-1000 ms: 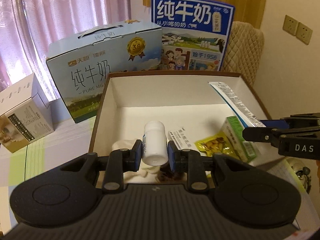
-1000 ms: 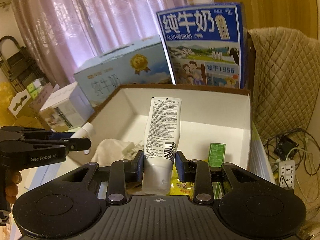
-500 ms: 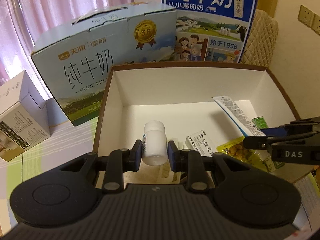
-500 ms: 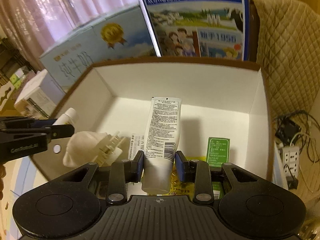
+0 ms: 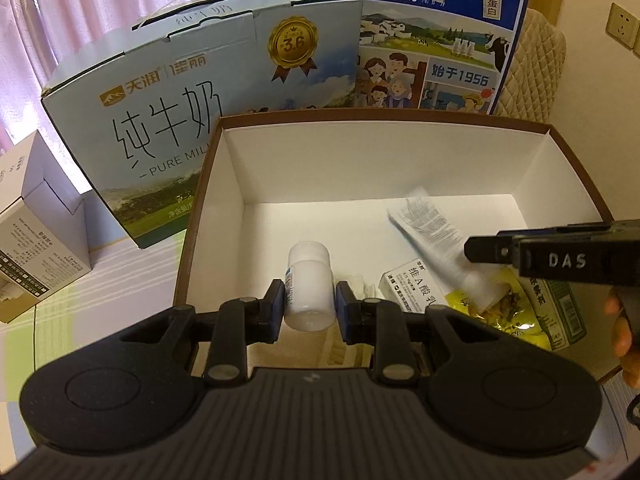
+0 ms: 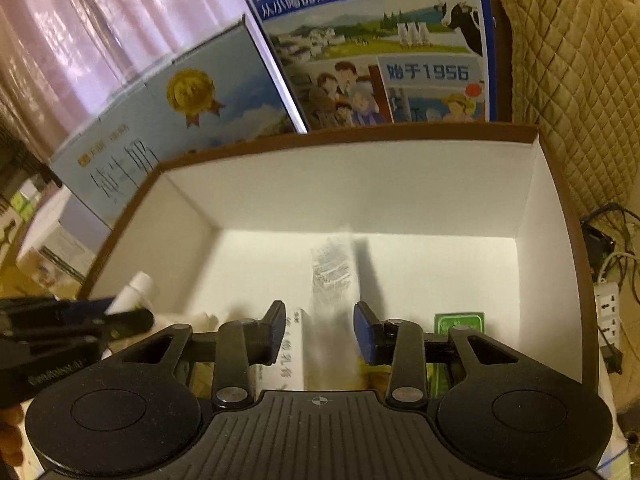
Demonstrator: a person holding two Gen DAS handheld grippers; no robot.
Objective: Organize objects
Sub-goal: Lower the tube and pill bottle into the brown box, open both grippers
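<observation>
1. Since half a second ago the right gripper (image 6: pixel 320 330) has let go: its blue pads now stand apart, and the white squeeze tube with printed text (image 6: pixel 331 280) shows blurred between them, no longer clamped.
2. Large pale-blue milk carton with gold medal (image 5: pixel 200 100) stands behind the left side; tall dark-blue milk carton with a family picture (image 5: pixel 432 40) behind the far wall.
3. Brown-rimmed cardboard box with white inside (image 5: pixel 360 168) sits on a striped green-and-lilac tablecloth (image 5: pixel 100 308); both grippers reach over its near edge.
4. Small white carton with printed panels (image 5: pixel 32 240) stands left of it, apart.
5. Left gripper (image 5: pixel 310 308) is clamped on a white plastic pill bottle (image 5: pixel 309 288), held above the box's near-left floor.
6. Tube lies slanted over the box's right part, its lower end over a yellow snack packet (image 5: pixel 496 308).
7. Small white medicine box (image 5: pixel 416 288) lies just beside the packet; green carton (image 6: pixel 459 322) sits near the right wall.
</observation>
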